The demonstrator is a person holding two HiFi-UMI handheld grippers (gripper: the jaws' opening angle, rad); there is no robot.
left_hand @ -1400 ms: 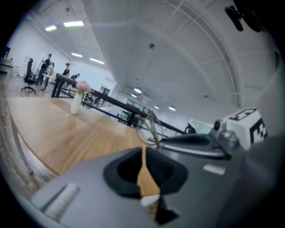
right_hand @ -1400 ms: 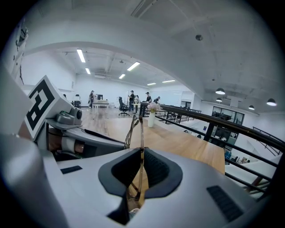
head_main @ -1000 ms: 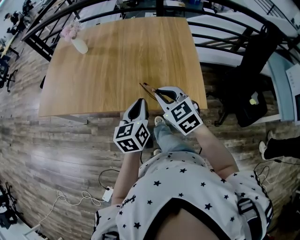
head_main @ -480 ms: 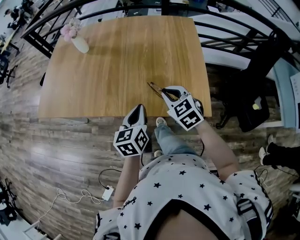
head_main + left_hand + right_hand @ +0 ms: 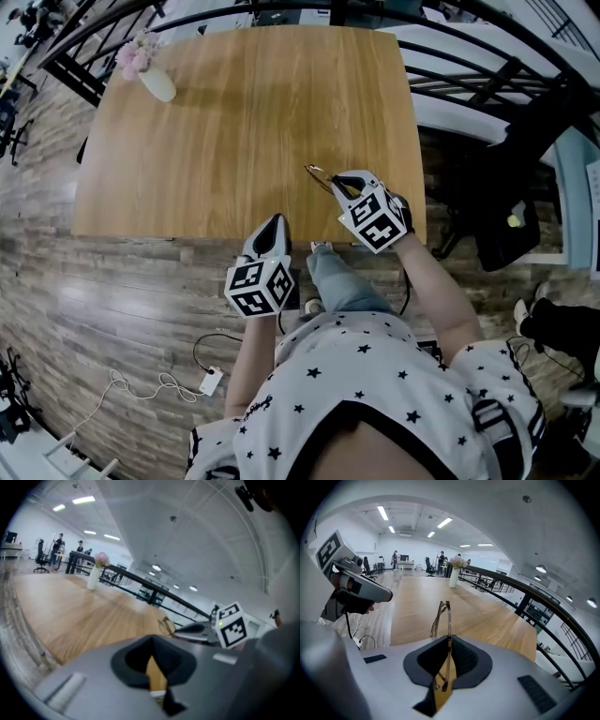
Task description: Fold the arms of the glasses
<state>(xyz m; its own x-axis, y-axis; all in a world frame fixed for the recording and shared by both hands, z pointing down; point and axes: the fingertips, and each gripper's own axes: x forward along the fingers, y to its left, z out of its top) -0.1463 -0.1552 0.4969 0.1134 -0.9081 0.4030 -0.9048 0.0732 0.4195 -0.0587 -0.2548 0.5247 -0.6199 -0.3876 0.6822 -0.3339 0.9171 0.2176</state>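
- The glasses (image 5: 443, 615) are sitting pinched edge-on between the jaws of the right gripper (image 5: 448, 644), with the frame poking out ahead over the table (image 5: 206, 131). In the head view they are showing right of centre, just above the table's lower right corner.
- Against the frame from a second ago, the right gripper is carrying the glasses further toward that lower right corner.
- The left gripper (image 5: 277, 225) is pulling apart from the glasses, so the gap between the two tools is widening. Its jaws are pressed together on nothing, and it is hanging at the table's lower edge.
- Judgement: the left hand's share of the folding looks finished, and the pair is probably heading for a set-down.
- Hard to make out: the glasses are showing as thin lines only. One arm seems to be lying along the frame, but I am not confirming that both are folded.
- The right gripper's body is covering most of the frame in the head view. I cannot tell whether the glasses are touching the wood.
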